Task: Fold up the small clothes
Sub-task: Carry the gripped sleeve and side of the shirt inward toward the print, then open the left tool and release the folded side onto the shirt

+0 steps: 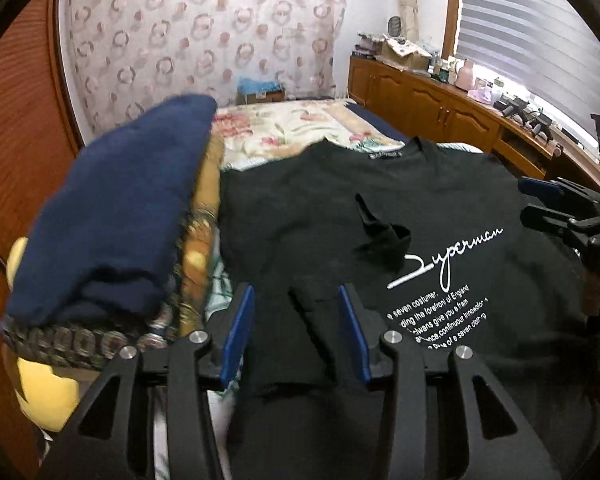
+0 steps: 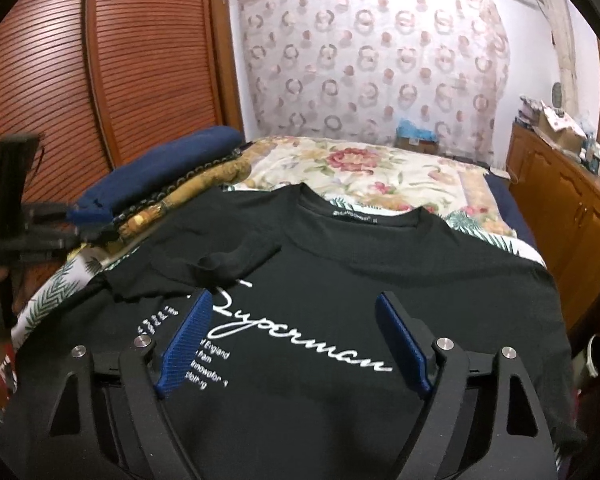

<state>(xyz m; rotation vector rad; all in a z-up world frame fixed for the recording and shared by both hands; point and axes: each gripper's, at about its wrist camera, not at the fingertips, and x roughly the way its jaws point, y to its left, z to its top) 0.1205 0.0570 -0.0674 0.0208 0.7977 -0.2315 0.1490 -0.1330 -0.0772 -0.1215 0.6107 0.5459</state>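
Black T-shirt (image 2: 340, 272) flat on bed (image 2: 380, 168), left sleeve (image 1: 300, 336) folded inward, remainder unfolded; left tongs (image 1: 296, 300) and right tongs (image 2: 292, 308) spread, empty.

the t-shirt (image 2: 340, 272) is black, with white handwriting-style letters and small white print (image 1: 440, 320) on its front. the folded-over sleeve (image 1: 380, 232) is the same black. the bedspread (image 2: 380, 172) is cream with pink-red flowers and green leaves; nearer the shirt it shows a green fern pattern on white. the folded garment (image 1: 116, 200) on top of the pile is dark navy blue, and under it lies a cloth (image 1: 204, 208) in golden brown with a dark patterned border. the curtain (image 2: 372, 68) is pale with pinkish rings and dots. the cabinets (image 1: 432, 100) are orange-brown wood. the pads (image 2: 188, 344) of both grippers are blue on black frames.
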